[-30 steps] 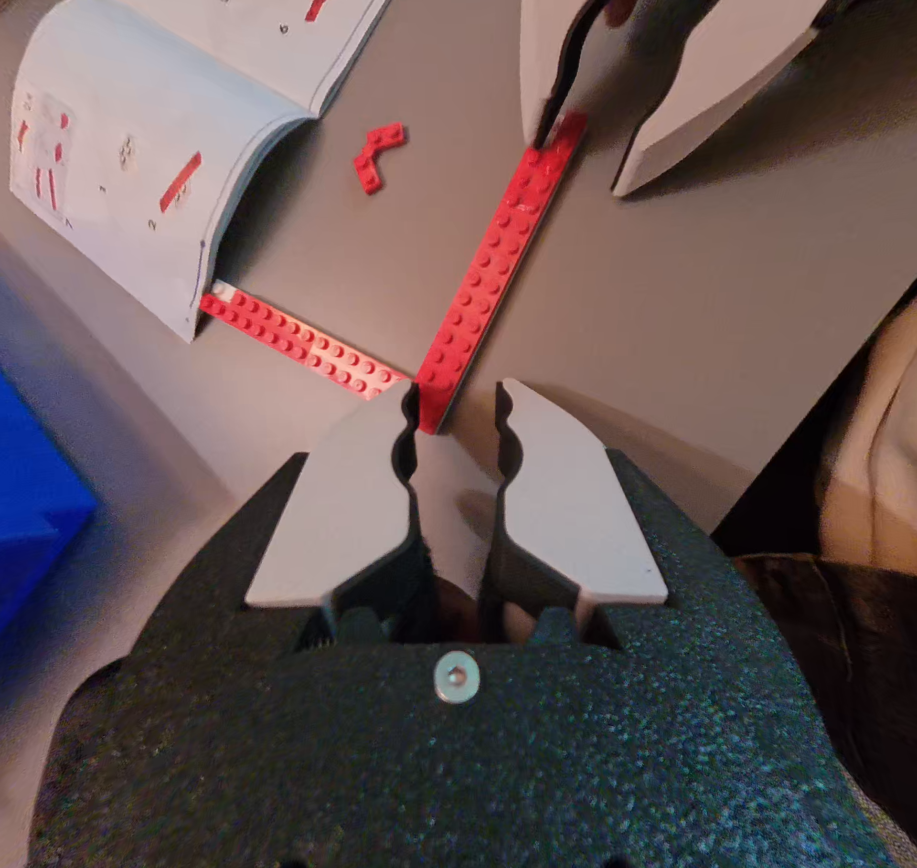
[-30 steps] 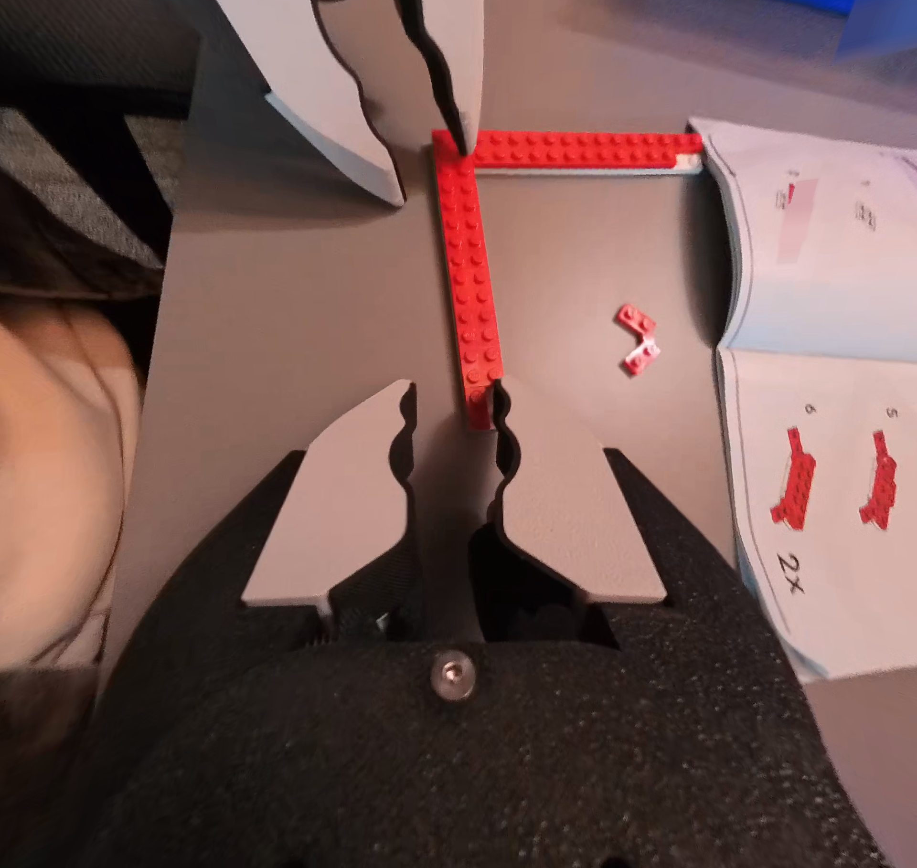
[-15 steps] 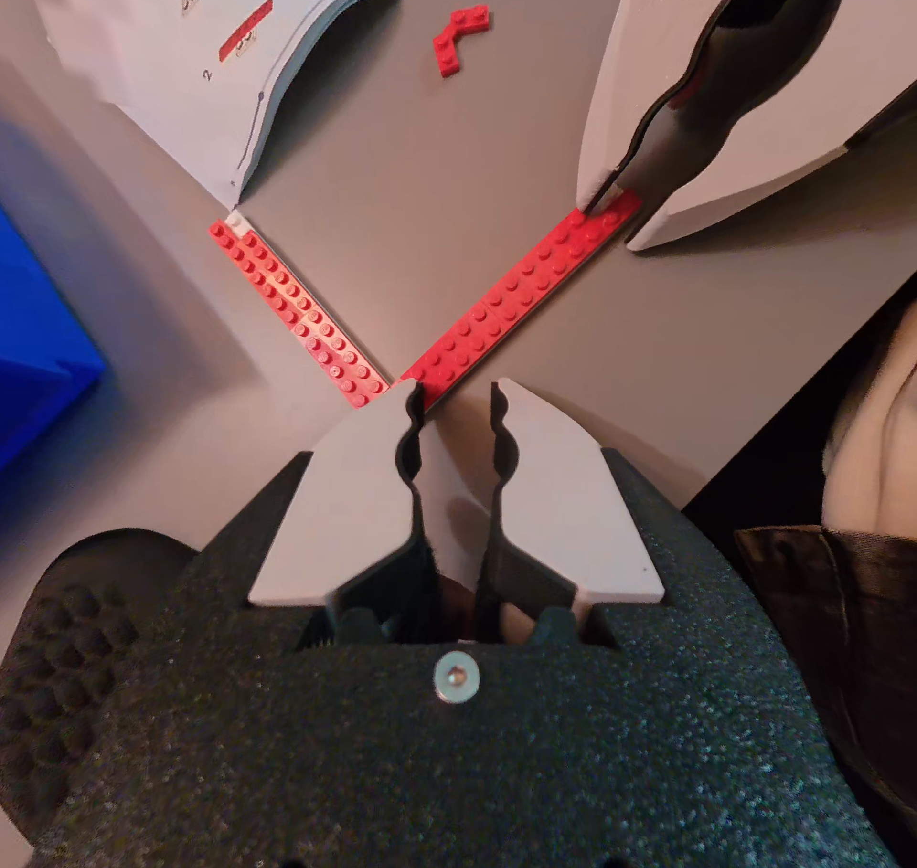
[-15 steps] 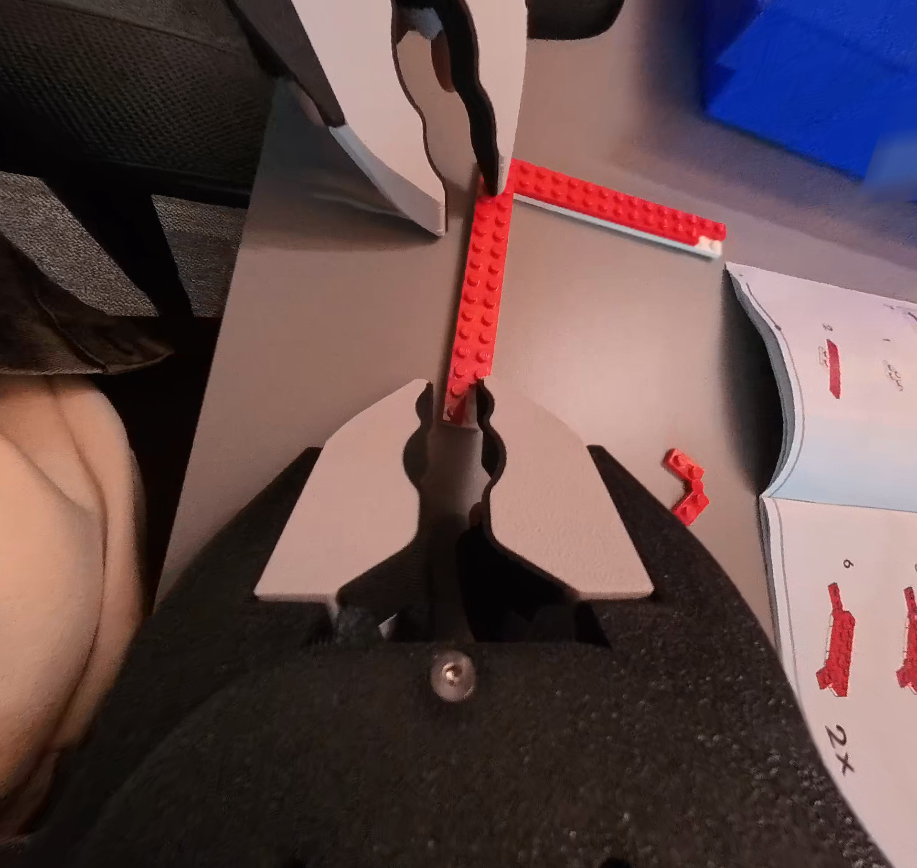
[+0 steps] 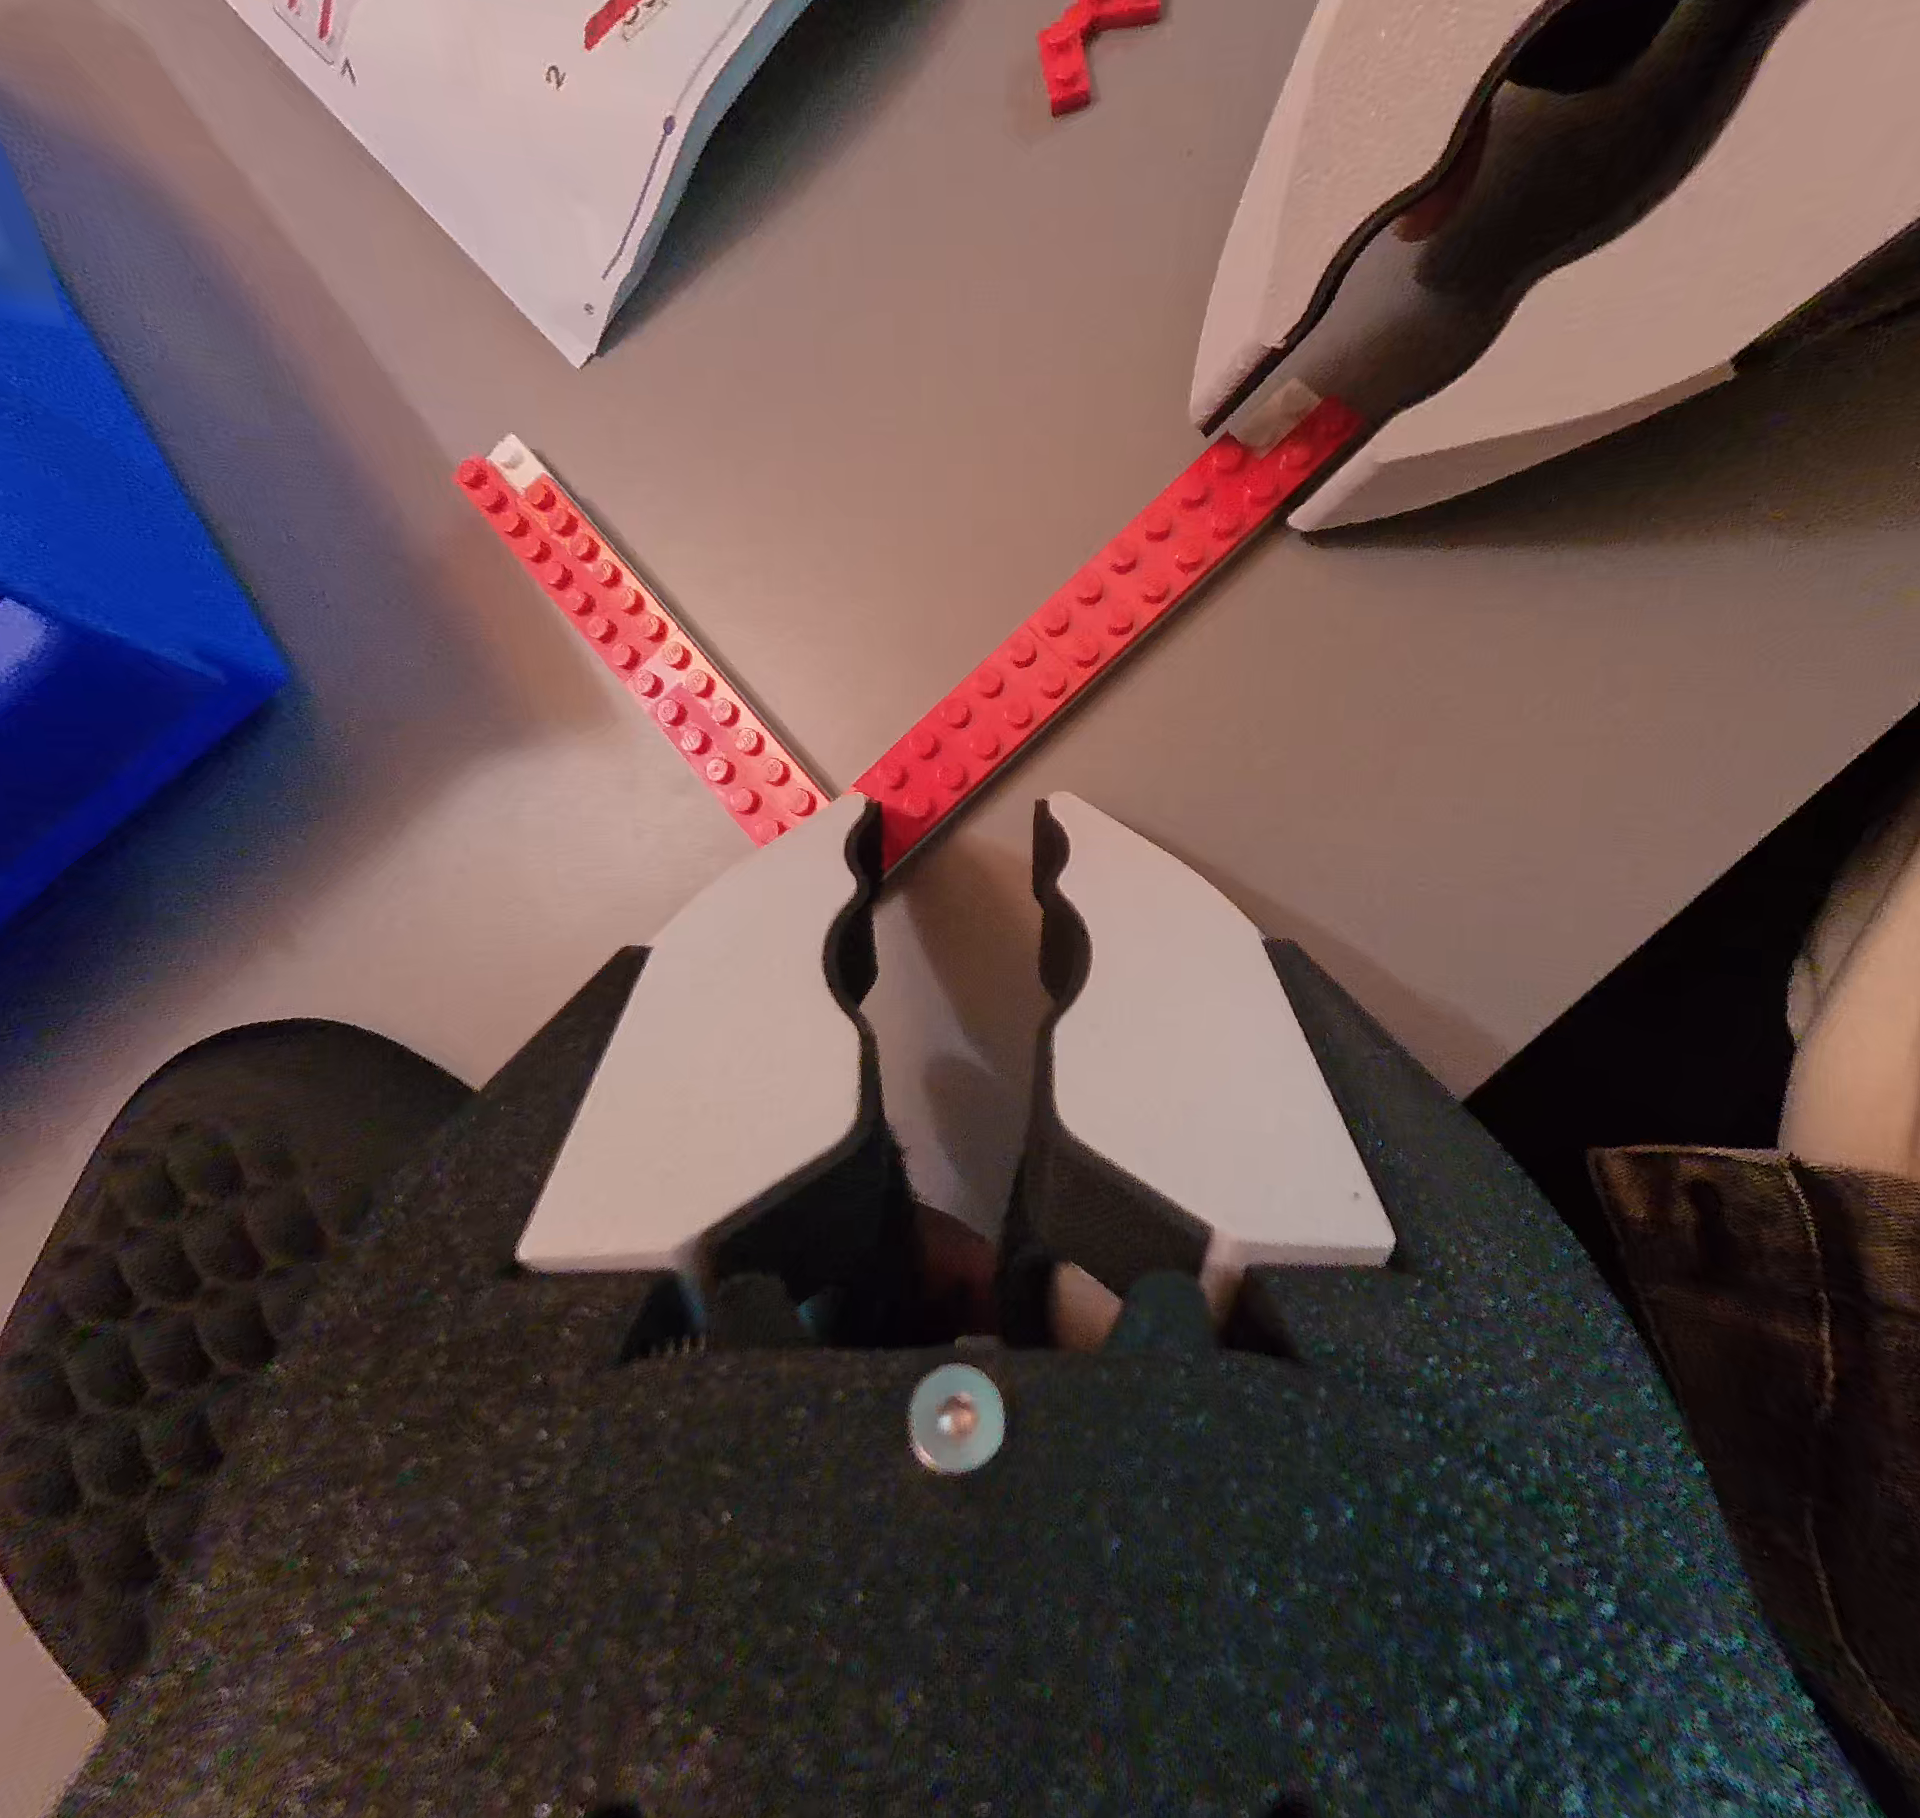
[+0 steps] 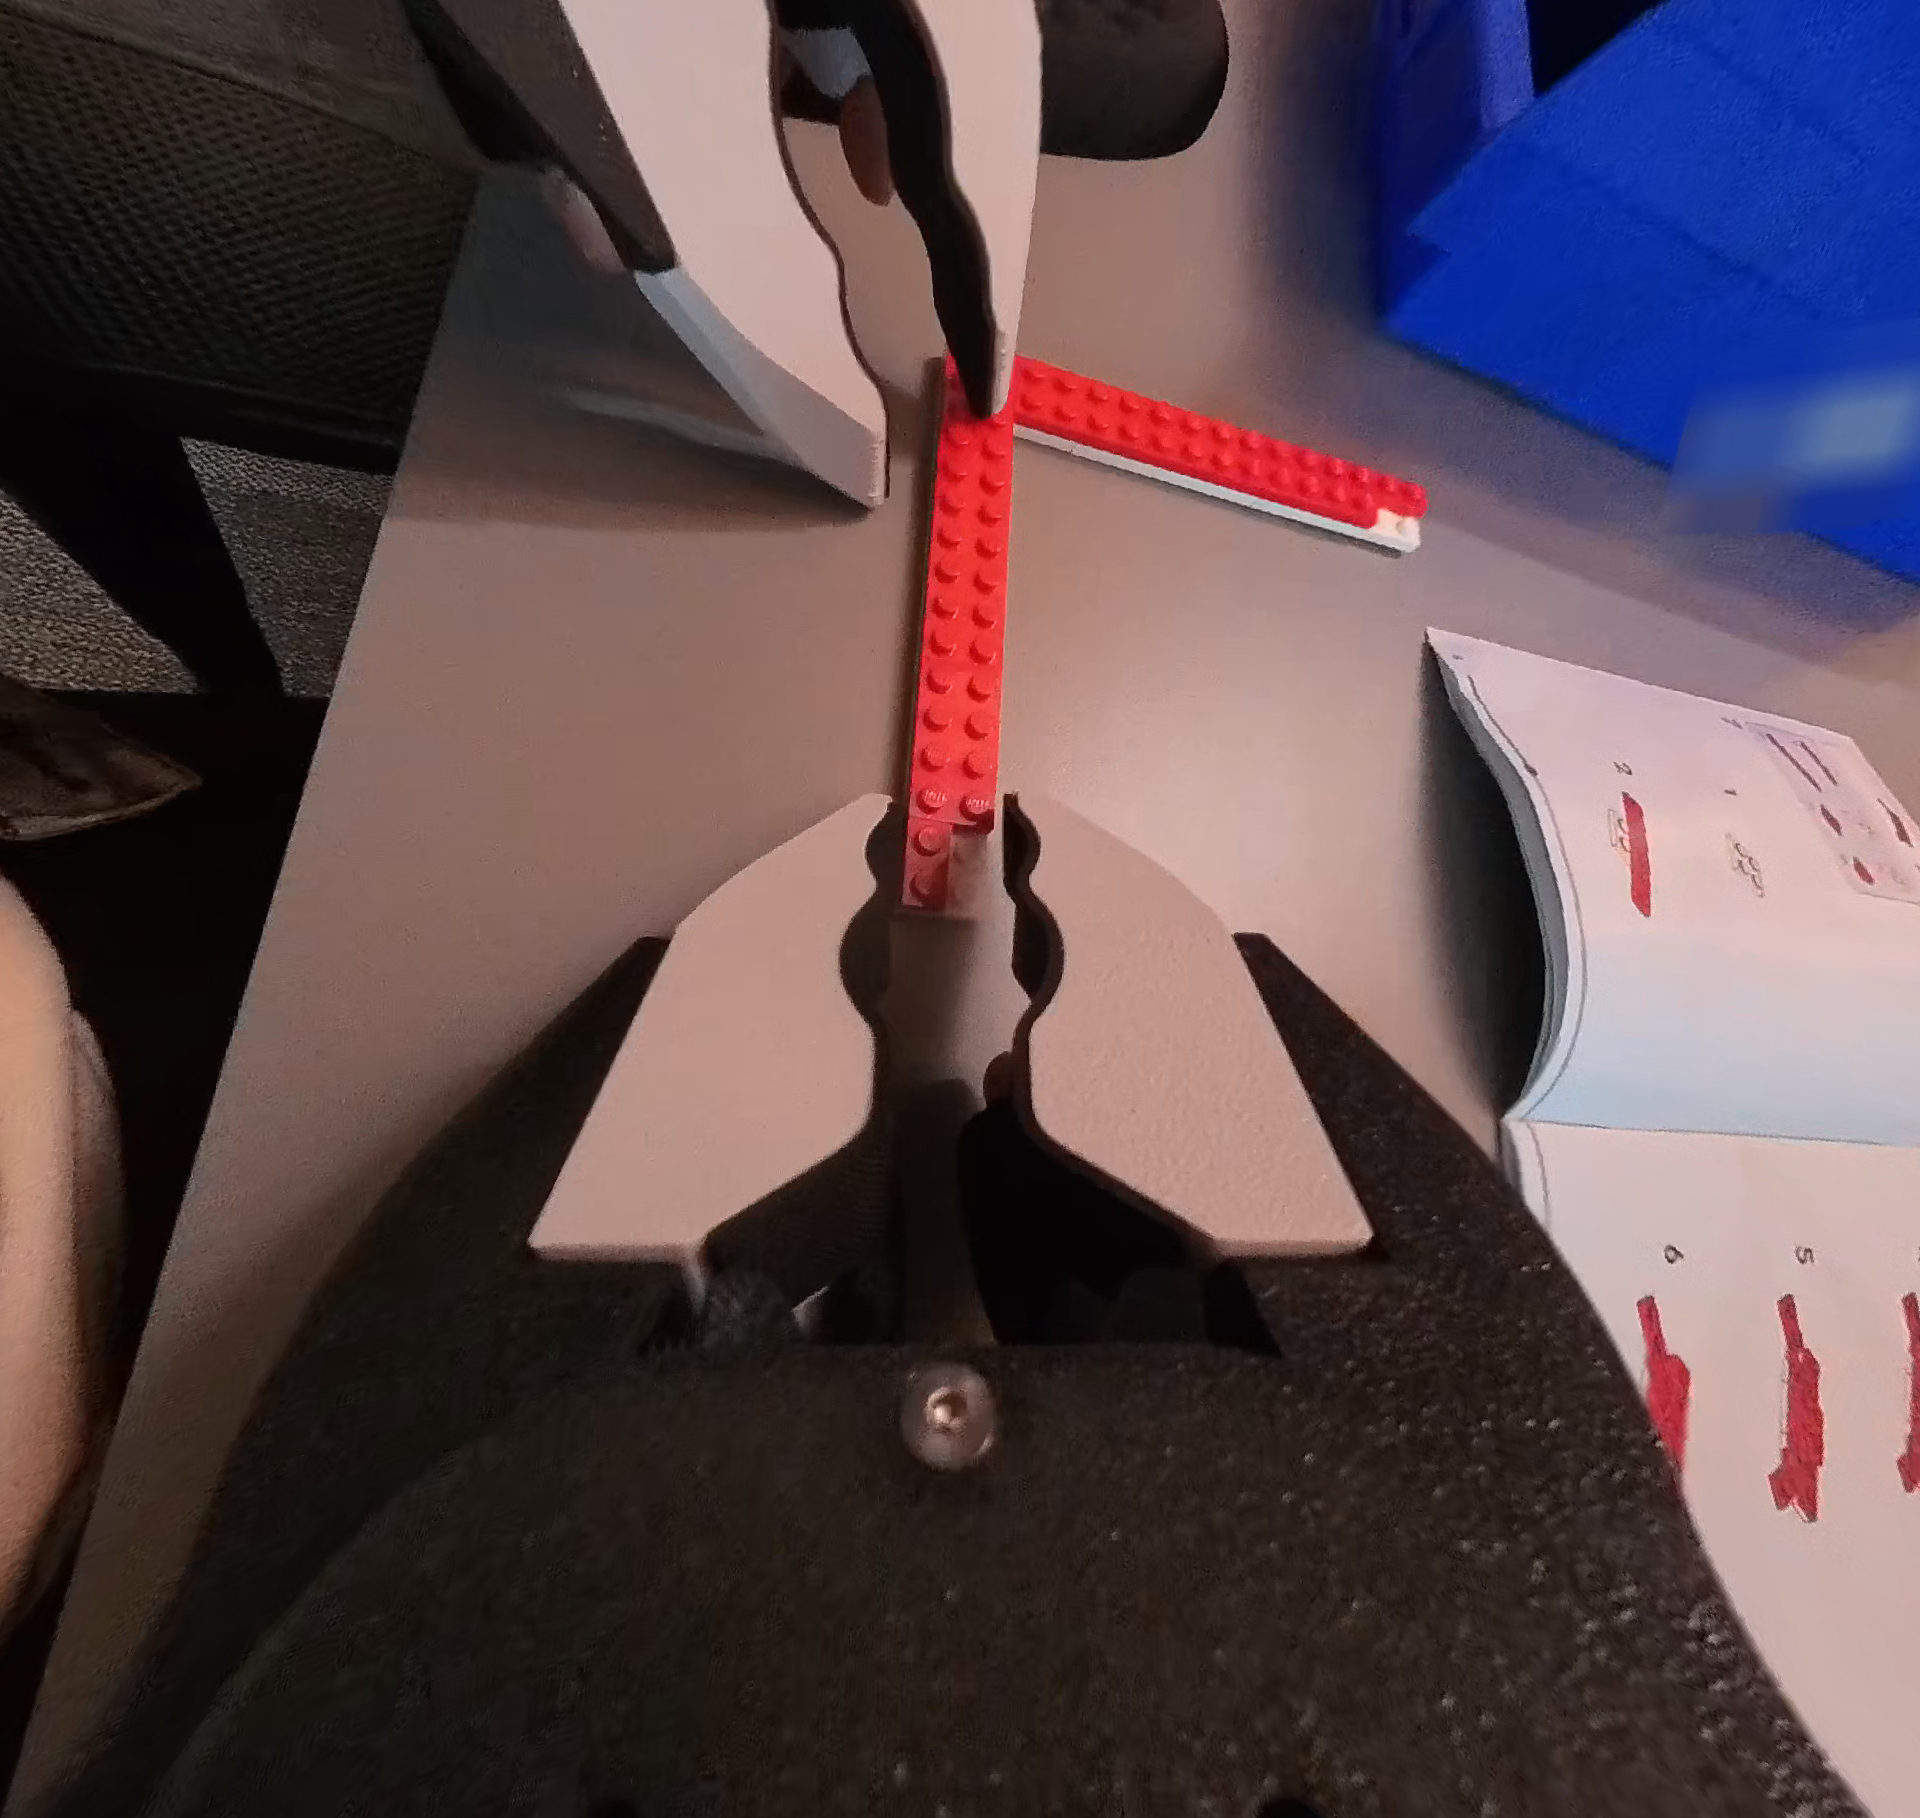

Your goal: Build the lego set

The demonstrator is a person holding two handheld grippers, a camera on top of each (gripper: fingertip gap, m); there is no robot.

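Note:
A long red plate (image 5: pixel 1081 625) lies on the grey table between my two grippers. My right gripper (image 6: pixel 948 812) is shut on one end of the plate (image 6: pixel 961 605), which has a pale layer underneath. In the left wrist view, that gripper (image 5: pixel 1262 469) clamps the plate's far end. My left gripper (image 5: pixel 951 818) is open, and its left fingertip (image 5: pixel 847 833) touches the plate's other end. It shows at the top of the right wrist view (image 6: pixel 925 443). A second long red plate (image 5: pixel 634 636) on a white strip lies at an angle, meeting the first at the left gripper's end (image 6: pixel 1216 459).
A small red angled piece (image 5: pixel 1101 33) lies beyond the plates. An open instruction booklet (image 5: pixel 582 54) lies on the table, also in the right wrist view (image 6: pixel 1714 937). A blue bin (image 5: pixel 83 625) stands nearby (image 6: pixel 1662 210). The table edge (image 5: pixel 1558 1020) is close, with a person's clothing past it. About 8 centimetres separates my left fingertips from my right. My left tips are about 15 centimetres from the small red angled piece (image 5: pixel 1101 33), my right tips only 9 centimetres.
My right gripper's jaws have narrowed onto the long plate's end. Both grippers and the plate have swung round relative to the booklet. The left gripper has stayed open at the other end.

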